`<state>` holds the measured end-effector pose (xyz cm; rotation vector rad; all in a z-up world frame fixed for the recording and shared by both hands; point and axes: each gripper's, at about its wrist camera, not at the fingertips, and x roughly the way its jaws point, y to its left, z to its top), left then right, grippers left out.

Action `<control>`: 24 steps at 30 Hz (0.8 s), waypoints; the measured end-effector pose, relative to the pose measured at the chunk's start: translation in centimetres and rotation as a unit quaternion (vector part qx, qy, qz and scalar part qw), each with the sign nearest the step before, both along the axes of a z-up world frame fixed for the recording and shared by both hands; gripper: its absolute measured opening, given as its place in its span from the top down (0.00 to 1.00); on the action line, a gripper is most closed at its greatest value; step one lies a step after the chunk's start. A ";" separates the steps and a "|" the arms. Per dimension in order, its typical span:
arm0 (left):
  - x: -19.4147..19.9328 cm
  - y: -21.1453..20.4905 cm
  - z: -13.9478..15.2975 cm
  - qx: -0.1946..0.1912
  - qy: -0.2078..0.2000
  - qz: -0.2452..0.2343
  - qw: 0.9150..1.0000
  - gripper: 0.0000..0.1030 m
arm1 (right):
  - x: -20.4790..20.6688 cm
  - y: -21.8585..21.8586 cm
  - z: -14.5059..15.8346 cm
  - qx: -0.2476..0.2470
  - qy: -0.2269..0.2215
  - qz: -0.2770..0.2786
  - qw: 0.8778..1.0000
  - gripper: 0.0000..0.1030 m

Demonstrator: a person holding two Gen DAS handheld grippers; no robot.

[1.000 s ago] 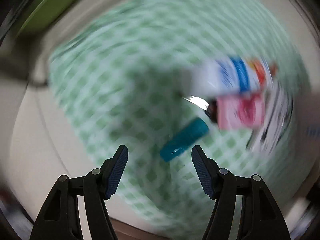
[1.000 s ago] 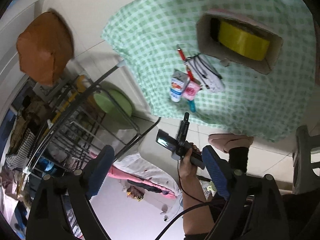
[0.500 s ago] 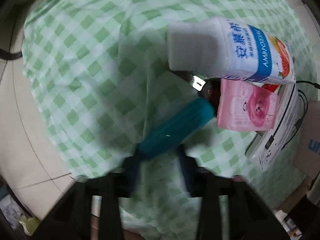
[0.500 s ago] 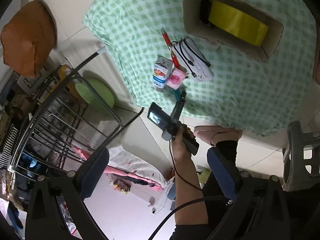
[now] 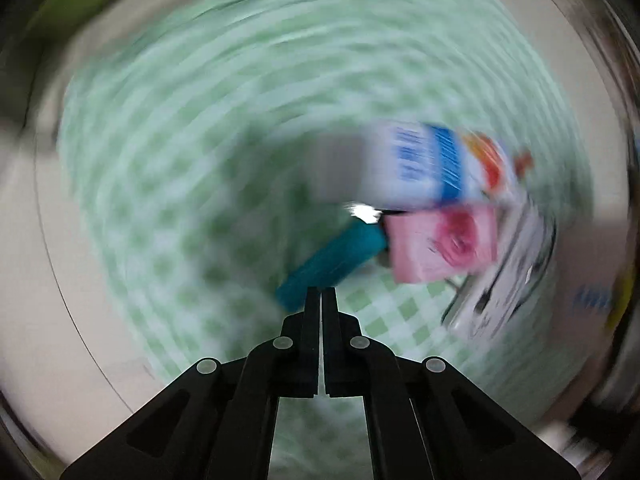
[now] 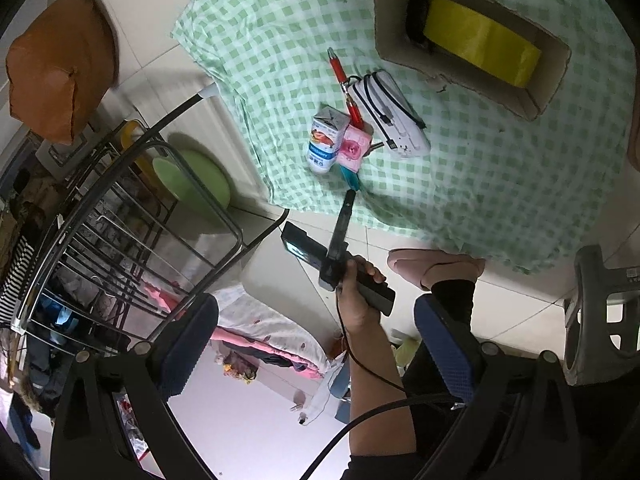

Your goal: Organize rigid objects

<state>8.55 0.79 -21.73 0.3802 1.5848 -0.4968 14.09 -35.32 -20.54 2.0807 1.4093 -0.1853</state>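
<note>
The left gripper point(image 5: 320, 292) has its flat black plastic fingers point(image 5: 312, 308) pressed together with only a hairline slit between them, and nothing sits in that slit. Just beyond the tips lies the teal tube point(image 5: 332, 266), a smooth rounded cylinder angled up and to the right; whether the tips touch its near end cannot be told through the heavy motion blur. Past the tube's far end, right of the fingers, a flat pink packet point(image 5: 442, 246) with a glossy printed face lies against a white carton point(image 5: 436, 166) banded in blue, boxy with a folded top. Further right is a white pouch point(image 5: 506, 280) crossed by thin black cord. All rest on soft green-and-white checked cloth point(image 5: 192, 168), wrinkled at its edges.

The right gripper point(image 6: 316, 340) is held high and well away from the objects, its fingers point(image 6: 448, 340) spread wide, their blue pads finely ribbed. Far ahead of them, the same cluster shows small: carton point(image 6: 326, 138), pink packet point(image 6: 354, 148), pouch point(image 6: 390, 120), a slim red pen point(image 6: 344, 84). Beyond stands an open cardboard box point(image 6: 550, 92) with raw corrugated edges, holding a yellow tape roll point(image 6: 480, 38).
</note>
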 end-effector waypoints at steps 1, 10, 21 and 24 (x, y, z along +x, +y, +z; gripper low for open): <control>-0.2 -1.0 -0.3 0.001 -0.002 -0.034 0.999 1.00 | 0.0 -0.1 0.0 -0.001 -0.001 0.001 1.000 0.03; -1.4 -4.5 -5.4 -0.010 -0.017 -0.129 0.991 0.98 | -1.0 -0.8 -0.9 -0.005 0.020 -0.006 1.000 0.03; -0.7 -0.2 -7.8 -0.072 0.091 0.048 0.992 1.00 | 0.0 0.7 -0.3 0.021 0.001 0.011 1.000 0.02; -0.2 1.8 -6.1 -0.098 0.102 0.076 0.987 1.00 | 0.0 0.3 0.3 0.014 -0.005 0.008 1.000 0.02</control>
